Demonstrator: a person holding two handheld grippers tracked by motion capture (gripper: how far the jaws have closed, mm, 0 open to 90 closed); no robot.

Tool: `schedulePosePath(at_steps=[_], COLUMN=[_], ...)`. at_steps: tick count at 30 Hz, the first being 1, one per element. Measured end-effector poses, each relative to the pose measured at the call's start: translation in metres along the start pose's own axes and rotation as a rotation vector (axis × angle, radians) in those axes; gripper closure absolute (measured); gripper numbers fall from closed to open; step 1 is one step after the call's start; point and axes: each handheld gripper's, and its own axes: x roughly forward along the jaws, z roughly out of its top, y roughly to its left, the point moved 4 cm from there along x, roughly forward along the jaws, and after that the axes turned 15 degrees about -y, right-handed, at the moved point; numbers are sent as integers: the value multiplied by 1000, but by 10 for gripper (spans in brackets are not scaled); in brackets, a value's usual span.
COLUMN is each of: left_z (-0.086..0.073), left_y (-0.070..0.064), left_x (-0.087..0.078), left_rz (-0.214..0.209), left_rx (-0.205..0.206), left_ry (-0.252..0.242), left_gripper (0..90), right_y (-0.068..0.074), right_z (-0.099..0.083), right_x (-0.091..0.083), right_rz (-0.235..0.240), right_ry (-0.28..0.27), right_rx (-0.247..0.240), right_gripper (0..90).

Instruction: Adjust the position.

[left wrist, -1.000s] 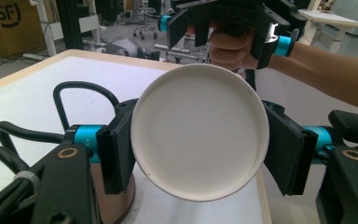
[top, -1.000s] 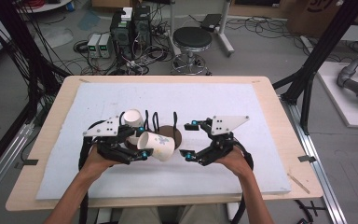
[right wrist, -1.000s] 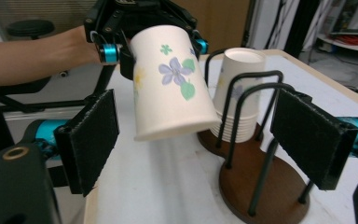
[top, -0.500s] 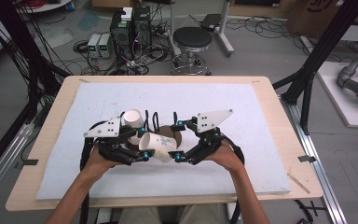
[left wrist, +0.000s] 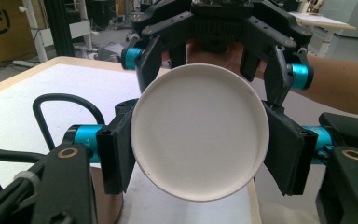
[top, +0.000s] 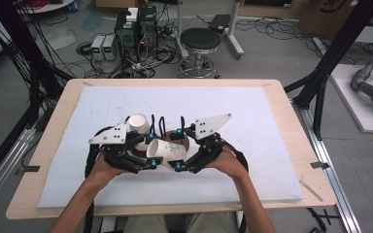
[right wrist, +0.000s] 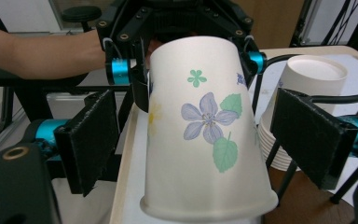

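Observation:
A white paper cup [top: 167, 151] printed with flowers lies on its side above the mat, between the two grippers. My left gripper [top: 151, 151] is shut on its base end; in the left gripper view the cup's round white bottom [left wrist: 199, 133] sits pinched between both pads [left wrist: 116, 158]. My right gripper [top: 178, 149] faces it from the right and stands open. In the right gripper view the cup's rim end [right wrist: 205, 140] lies between the jaws with a gap on each side.
A stack of upside-down white cups [top: 138, 125] stands just behind the left gripper, also at the right of the right gripper view [right wrist: 307, 79]. A brown round piece [top: 186, 141] lies under the grippers. The white mat [top: 252, 111] covers the wooden table [top: 291, 121].
My right gripper has moved left toward the held cup, and its open jaws now straddle the cup's rim end. The left gripper and cup have stayed nearly still.

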Motion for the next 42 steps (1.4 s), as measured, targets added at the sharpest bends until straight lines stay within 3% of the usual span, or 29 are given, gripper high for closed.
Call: schedulePosePath(at_steps=[12, 23, 26, 42], left_z=[5, 7, 7, 7], left_y=[-3, -4, -3, -1], left_x=[-1, -1, -2, -5], left_rz=[-13, -14, -15, -18], left_rx=[5, 6, 7, -1], left_ry=[-9, -20, -19, -19], left_gripper=[343, 343, 343, 349], right_y=[-1, -3, -4, -6], right_z=[-9, -12, -15, -15], right_x=[16, 17, 19, 18], right_rz=[41, 47, 56, 59], right_ry=[25, 42, 50, 52], right_rx=[4, 28, 33, 32], right_gripper=[165, 189, 240, 284])
